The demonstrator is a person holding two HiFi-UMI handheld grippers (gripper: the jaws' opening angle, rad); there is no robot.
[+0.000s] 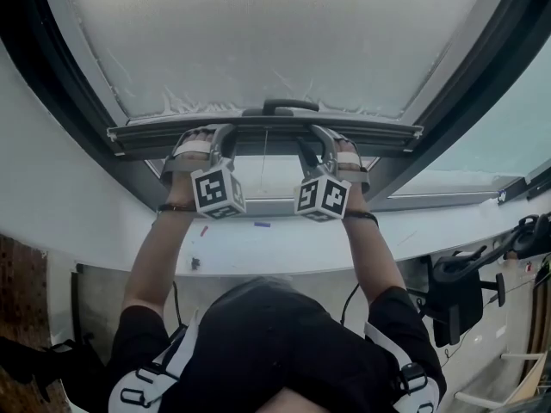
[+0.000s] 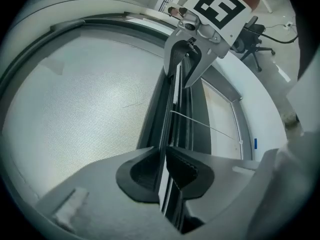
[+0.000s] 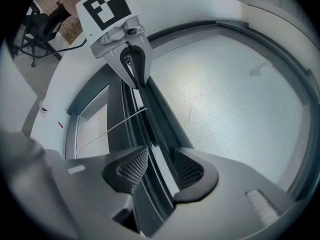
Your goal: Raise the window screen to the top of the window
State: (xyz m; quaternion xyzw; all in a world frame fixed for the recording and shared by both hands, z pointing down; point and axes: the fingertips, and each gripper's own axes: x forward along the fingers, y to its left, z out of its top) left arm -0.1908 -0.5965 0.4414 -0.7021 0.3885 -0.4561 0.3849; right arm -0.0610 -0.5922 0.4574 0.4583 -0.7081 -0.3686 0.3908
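The window screen's grey mesh (image 1: 284,41) fills the upper window, and its dark bottom bar (image 1: 258,132) runs across the head view with a small handle (image 1: 290,106) at its middle. My left gripper (image 1: 207,132) holds the bar left of the handle; in its own view the pads (image 2: 187,171) press on the bar's thin edge (image 2: 172,119). My right gripper (image 1: 323,136) holds the bar right of the handle, with its pads (image 3: 130,171) closed around the rail (image 3: 142,119). Each gripper also shows in the other's view, the right gripper (image 2: 182,69) and the left gripper (image 3: 134,69), both clamped on the bar.
Below the bar lies a strip of uncovered glass and the white window sill (image 1: 275,248). A thin cord (image 2: 210,126) hangs from the bar toward the sill. The dark window frame (image 1: 60,101) slants on both sides. An office chair (image 1: 461,291) stands at the right on the floor.
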